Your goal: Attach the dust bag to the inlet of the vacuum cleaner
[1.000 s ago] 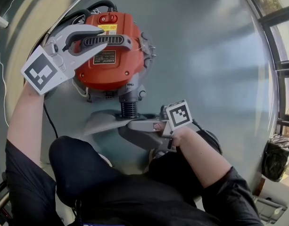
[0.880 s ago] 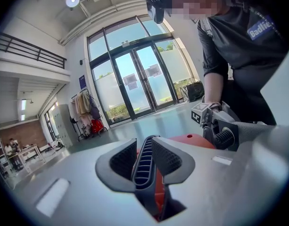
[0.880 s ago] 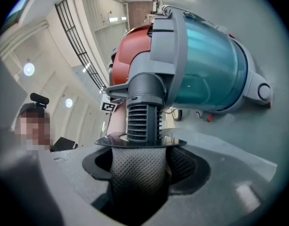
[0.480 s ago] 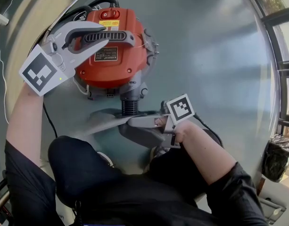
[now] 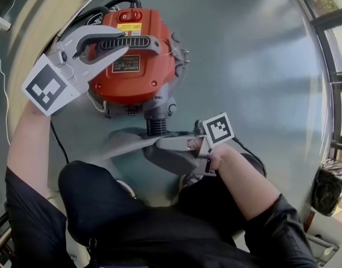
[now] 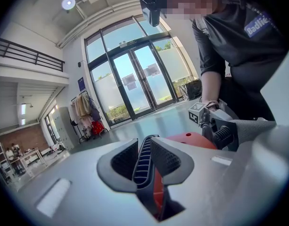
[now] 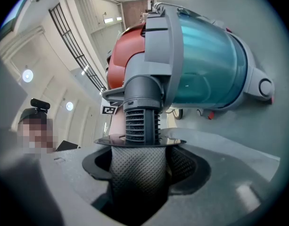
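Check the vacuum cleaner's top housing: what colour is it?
Orange-red top housing; it shows best in the head view.

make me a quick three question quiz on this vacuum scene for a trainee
1. True or false: the right hand-held gripper is empty.
2. What on the vacuum cleaner stands between the left hand-held gripper's jaws? A handle B cord C wheel
3. Fill in: the dust bag's flat collar sits at the vacuum cleaner's ribbed ____.
Key: 1 false, it grips the dust bag. 2 A; those jaws have just been closing on the handle. 3 inlet.
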{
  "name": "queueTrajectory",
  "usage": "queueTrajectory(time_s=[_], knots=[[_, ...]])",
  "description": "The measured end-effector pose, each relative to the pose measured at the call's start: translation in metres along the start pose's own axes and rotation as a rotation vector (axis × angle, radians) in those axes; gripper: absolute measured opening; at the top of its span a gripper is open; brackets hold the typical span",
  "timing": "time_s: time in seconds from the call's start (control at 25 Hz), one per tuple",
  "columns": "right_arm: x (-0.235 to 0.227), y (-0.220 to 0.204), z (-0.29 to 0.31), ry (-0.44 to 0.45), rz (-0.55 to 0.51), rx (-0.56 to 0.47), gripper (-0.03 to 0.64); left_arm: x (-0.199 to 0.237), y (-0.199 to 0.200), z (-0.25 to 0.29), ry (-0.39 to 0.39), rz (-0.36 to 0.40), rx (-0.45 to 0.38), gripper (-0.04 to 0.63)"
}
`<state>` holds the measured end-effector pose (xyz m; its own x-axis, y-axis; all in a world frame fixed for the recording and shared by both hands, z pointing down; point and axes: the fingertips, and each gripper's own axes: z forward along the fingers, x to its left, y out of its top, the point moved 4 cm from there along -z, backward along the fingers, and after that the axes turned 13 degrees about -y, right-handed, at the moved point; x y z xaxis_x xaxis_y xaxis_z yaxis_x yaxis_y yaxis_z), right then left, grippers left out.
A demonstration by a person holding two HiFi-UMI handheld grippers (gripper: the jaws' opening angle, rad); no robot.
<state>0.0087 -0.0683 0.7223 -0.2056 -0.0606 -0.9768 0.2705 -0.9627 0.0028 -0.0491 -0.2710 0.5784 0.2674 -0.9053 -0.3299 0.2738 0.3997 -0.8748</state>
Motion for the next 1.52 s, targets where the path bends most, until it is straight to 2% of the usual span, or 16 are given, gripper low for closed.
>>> queueTrajectory(time_s=[0.28,0.64,1.04,1.32,1.52], knots=[[0.004,0.003,0.008,-0.014,-0.057,0.029,0.293,-0.001,0.000,0.001,-0.022,-0.014,0.010,0.091],[-0.002,0.003,-0.002,0.009,-0.026,-0.032,0.293,0.000,0.000,0.000,-0.048,-0.021,0.025,0.086],[0.000,0.010,0.007,-0.017,-0.074,0.017,0.302,0.000,-0.001,0.001,-0.050,-0.034,0.031,0.085],[-0.003,0.010,0.000,0.016,-0.019,-0.061,0.304,0.000,-0.001,0.001,-0.049,-0.051,0.038,0.085],[-0.004,0.011,-0.003,0.016,-0.032,-0.055,0.304,-0.001,-0.001,0.001,-0.051,-0.051,0.041,0.084]])
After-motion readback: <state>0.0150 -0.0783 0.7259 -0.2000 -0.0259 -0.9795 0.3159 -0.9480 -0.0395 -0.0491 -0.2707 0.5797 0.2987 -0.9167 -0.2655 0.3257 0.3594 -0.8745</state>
